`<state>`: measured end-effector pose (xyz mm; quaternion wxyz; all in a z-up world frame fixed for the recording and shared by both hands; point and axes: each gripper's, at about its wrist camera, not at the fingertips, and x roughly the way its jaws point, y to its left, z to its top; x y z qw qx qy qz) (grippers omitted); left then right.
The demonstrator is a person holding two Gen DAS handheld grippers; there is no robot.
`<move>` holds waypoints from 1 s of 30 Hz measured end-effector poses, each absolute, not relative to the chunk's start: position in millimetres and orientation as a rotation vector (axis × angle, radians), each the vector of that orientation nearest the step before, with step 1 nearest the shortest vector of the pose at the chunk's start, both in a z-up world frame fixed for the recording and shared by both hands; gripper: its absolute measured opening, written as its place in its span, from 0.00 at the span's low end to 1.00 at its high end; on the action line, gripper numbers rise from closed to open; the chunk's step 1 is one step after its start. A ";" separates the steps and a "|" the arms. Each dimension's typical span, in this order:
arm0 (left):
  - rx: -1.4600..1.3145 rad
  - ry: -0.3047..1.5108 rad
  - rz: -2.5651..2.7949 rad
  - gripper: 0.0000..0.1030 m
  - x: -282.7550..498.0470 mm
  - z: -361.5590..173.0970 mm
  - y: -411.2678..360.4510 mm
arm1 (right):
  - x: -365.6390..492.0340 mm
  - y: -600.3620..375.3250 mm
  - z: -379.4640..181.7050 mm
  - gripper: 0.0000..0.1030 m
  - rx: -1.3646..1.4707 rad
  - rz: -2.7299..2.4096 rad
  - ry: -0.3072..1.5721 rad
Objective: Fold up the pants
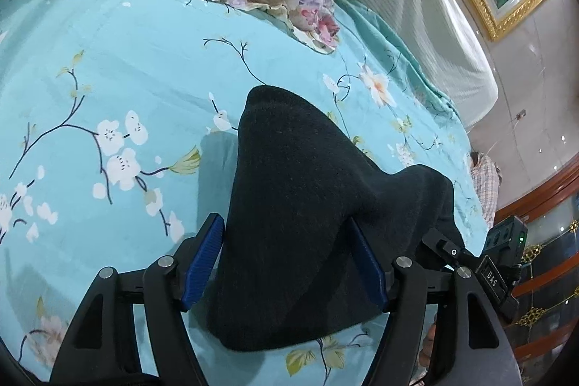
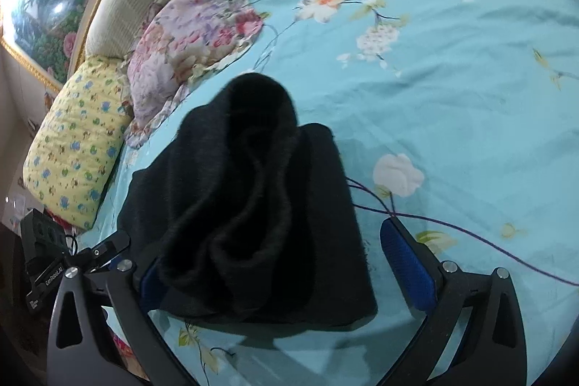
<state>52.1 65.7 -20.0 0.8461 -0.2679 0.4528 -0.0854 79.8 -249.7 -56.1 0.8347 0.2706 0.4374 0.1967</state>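
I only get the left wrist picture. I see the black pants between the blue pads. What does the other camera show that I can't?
Observer: The right gripper stands wide open, with the black pants bunched against its left pad only.
Child: Are the pants flat?
Observer: No. A rumpled hump rises on top of a flatter folded layer lying on the blue bedsheet.
Child: Any more pillows?
Observer: Yes, the whole yellow pillow shows beside the flowery pink pillow; your view catches only its corner.
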 end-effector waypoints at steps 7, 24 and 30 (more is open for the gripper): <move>-0.546 0.998 -0.171 0.70 65.4 -37.0 60.7 | 84.8 -251.6 -62.5 0.77 0.590 0.473 0.950; -0.538 0.989 -0.220 0.37 68.4 -35.9 53.8 | 80.6 -250.3 -62.7 0.52 0.625 0.560 0.929; -0.535 0.949 -0.229 0.32 58.9 -19.6 58.7 | 74.9 -245.2 -46.2 0.46 0.590 0.569 0.887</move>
